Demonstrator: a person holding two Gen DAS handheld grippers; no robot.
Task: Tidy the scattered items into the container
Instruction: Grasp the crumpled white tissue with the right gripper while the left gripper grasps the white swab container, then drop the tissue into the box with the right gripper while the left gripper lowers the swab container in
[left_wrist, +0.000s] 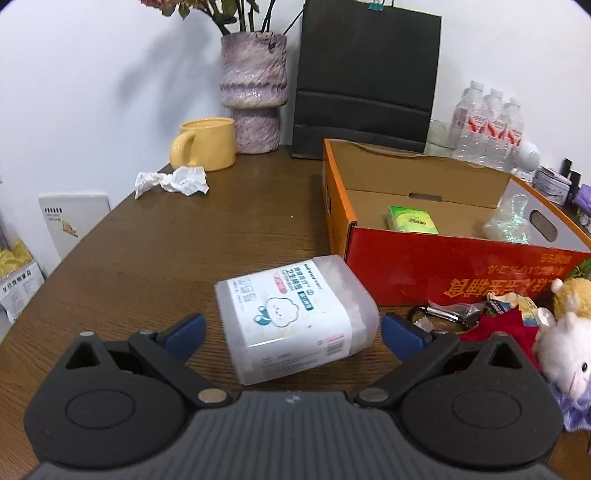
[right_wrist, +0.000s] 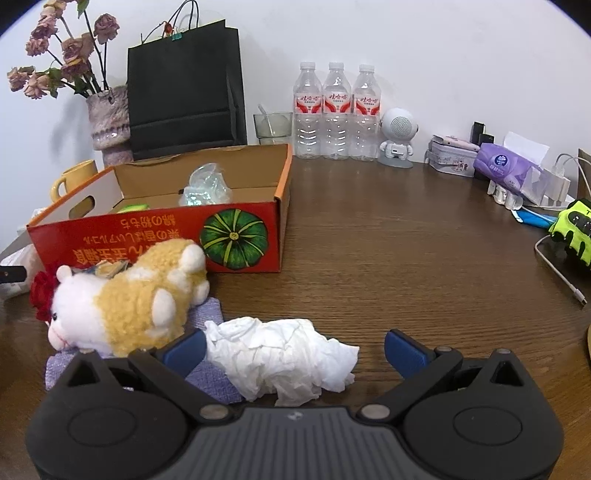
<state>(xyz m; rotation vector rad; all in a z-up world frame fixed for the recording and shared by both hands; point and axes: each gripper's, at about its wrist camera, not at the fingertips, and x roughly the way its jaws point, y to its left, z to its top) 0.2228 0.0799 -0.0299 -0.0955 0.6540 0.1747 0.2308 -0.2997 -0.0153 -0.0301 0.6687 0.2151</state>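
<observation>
A clear plastic cotton-swab box (left_wrist: 295, 321) lies tilted on the wooden table between the spread blue fingers of my left gripper (left_wrist: 293, 334), which is open around it. Behind it stands the orange cardboard box (left_wrist: 443, 269), holding a green tissue pack (left_wrist: 412, 219) and a crumpled clear bag (left_wrist: 508, 223). In the right wrist view my right gripper (right_wrist: 295, 352) is open around a crumpled white tissue (right_wrist: 284, 356). A plush sheep (right_wrist: 129, 299) lies on a purple cloth (right_wrist: 212, 380) left of it, in front of the cardboard box (right_wrist: 147, 236).
Another crumpled tissue (left_wrist: 173, 181), a yellow mug (left_wrist: 205, 144), a vase (left_wrist: 255, 92) and a black paper bag (left_wrist: 365, 77) stand at the back. A carabiner (left_wrist: 439, 314) and red cloth (left_wrist: 498, 325) lie by the box. Water bottles (right_wrist: 336, 110), a speaker figure (right_wrist: 397, 136), tissue pack (right_wrist: 506, 170) and cables sit right.
</observation>
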